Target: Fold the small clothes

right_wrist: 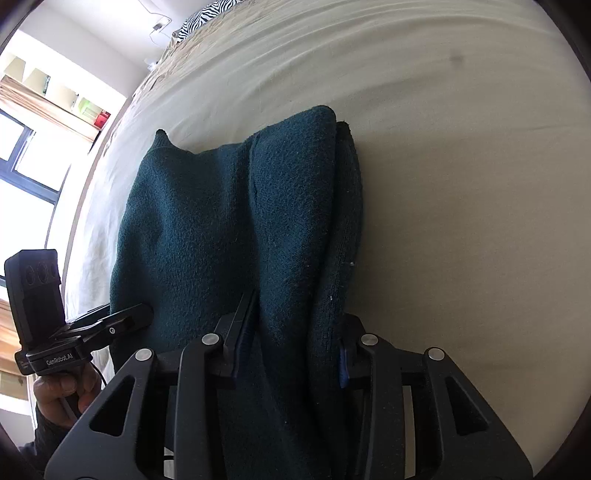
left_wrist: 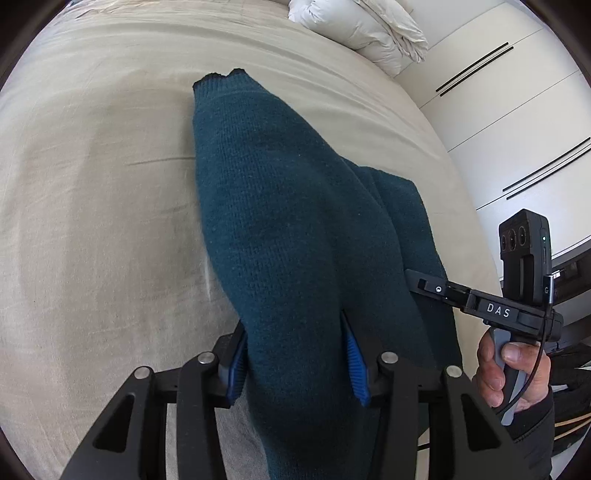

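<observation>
1. Beige bedsheet (left_wrist: 92, 206) fills most of what we see, lightly creased, with white pillows (left_wrist: 362, 33) piled at its far end beside pale cupboard doors (left_wrist: 517, 122).
2. On that sheet lies the task's thing, a dark teal knitted garment (left_wrist: 280, 206), bunched into long folds; its far end rests on the bed while its near end rises into our two grippers.
3. Our left gripper (left_wrist: 295, 363) has a thick fold of the knit between its blue pads (left_wrist: 356, 369), and both pads press against the cloth, so it is clamped on the garment at a middling width.
4. Our right gripper (right_wrist: 291, 354) grips another bunched fold in the same way, its fingers drawn fairly close with the fabric squeezed between them.
5. From the left wrist view we see the right hand (left_wrist: 509, 373) around its grey handle, just beside the garment's edge.
6. From the right wrist view, the left hand (right_wrist: 62, 395) holds its own handle at the garment's other side.
7. Farther out, a window (right_wrist: 22, 158) and shelves (right_wrist: 55, 96) stand past the bed's edge, and a zebra-striped cloth (right_wrist: 207, 14) lies at the far corner.
</observation>
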`<state>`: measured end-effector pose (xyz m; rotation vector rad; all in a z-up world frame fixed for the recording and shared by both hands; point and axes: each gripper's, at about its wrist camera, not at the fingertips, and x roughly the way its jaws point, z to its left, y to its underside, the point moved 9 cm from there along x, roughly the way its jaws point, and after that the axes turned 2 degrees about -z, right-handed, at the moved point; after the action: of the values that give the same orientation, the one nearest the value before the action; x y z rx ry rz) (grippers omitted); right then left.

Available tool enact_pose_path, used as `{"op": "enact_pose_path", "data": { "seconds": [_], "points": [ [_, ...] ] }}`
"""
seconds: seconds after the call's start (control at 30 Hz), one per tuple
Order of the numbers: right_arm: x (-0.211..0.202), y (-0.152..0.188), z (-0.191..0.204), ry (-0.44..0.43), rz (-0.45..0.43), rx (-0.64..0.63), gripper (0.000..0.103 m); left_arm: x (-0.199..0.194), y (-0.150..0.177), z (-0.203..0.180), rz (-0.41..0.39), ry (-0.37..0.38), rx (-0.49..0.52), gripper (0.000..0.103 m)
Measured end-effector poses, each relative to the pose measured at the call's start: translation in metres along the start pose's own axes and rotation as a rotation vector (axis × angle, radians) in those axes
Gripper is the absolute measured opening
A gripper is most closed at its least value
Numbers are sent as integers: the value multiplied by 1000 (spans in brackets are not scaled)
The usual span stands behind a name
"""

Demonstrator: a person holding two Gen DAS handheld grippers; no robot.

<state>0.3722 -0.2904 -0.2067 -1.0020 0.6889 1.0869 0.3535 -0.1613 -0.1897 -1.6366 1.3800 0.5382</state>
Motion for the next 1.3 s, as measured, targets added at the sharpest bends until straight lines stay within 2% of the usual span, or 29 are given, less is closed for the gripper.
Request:
{"op": "enact_pose_path", "data": {
  "seconds": [0.1, 0.27, 0.4, 0.57, 0.77, 0.97, 1.1, 1.3],
  "points": [
    [-3, -1, 12, 105, -23, -81, 25, 2, -2, -1, -3, -31, 15, 46],
    [-6, -1, 44, 298, -65, -212, 22, 2, -3, -6, -6, -62, 35, 42],
    [-24, 1, 54, 361, -113, -256, 21, -7, -2, -14, -17, -67, 33, 39],
    [-50, 15, 97, 382, -159, -331, 20, -49, 8, -20, -72, -84, 67, 38],
    [-86, 47, 150, 285, -211, -342, 20, -123, 38, -13, -127, -99, 118, 38],
    [-97, 101, 211, 210, -210, -404, 20, -180, 84, 17, -145, -129, 129, 38],
    [-87, 129, 236, 157, -176, -416, 20, -195, 116, 44, -139, -145, 107, 38],
    [-48, 158, 257, 102, -113, -385, 20, -188, 148, 78, -109, -150, 52, 39]
  ]
}}
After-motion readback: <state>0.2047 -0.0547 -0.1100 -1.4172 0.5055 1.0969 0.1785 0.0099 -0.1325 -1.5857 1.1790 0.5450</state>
